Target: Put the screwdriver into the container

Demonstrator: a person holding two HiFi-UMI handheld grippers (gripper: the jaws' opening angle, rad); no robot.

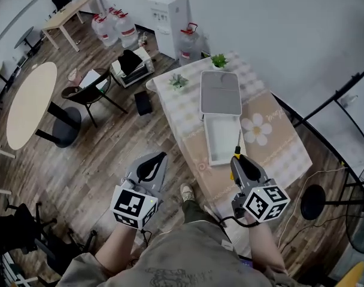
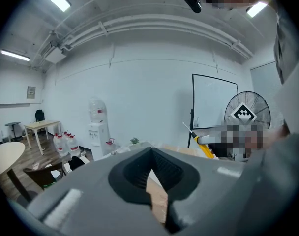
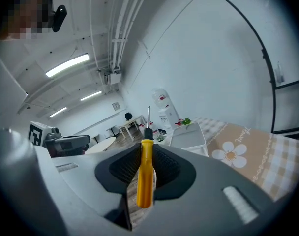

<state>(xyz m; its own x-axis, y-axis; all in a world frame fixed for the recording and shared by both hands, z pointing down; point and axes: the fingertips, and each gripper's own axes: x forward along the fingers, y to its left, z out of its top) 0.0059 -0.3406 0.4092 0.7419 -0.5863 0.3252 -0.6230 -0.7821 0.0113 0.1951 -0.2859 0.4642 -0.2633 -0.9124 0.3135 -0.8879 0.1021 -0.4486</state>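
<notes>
My right gripper [image 1: 237, 160] is shut on a screwdriver with a yellow handle [image 3: 145, 173]. Its thin metal shaft [image 1: 238, 143] points forward, over the near edge of the container. The container is a white open box [image 1: 221, 137] on the table, with its grey lid [image 1: 220, 92] lying just beyond it. In the right gripper view the container [image 3: 189, 134] lies ahead on the right, past the screwdriver tip. My left gripper [image 1: 153, 163] hangs over the floor left of the table, jaws shut with nothing between them. The left gripper view shows the screwdriver [image 2: 201, 144] off to the right.
The table [image 1: 278, 130] has a checked cloth with a flower print. Two small potted plants [image 1: 218, 60] [image 1: 178, 81] stand at its far end. On the floor are a black chair [image 1: 89, 91], a round table [image 1: 29, 103], a water dispenser [image 1: 168, 14] and a fan stand [image 1: 311, 199].
</notes>
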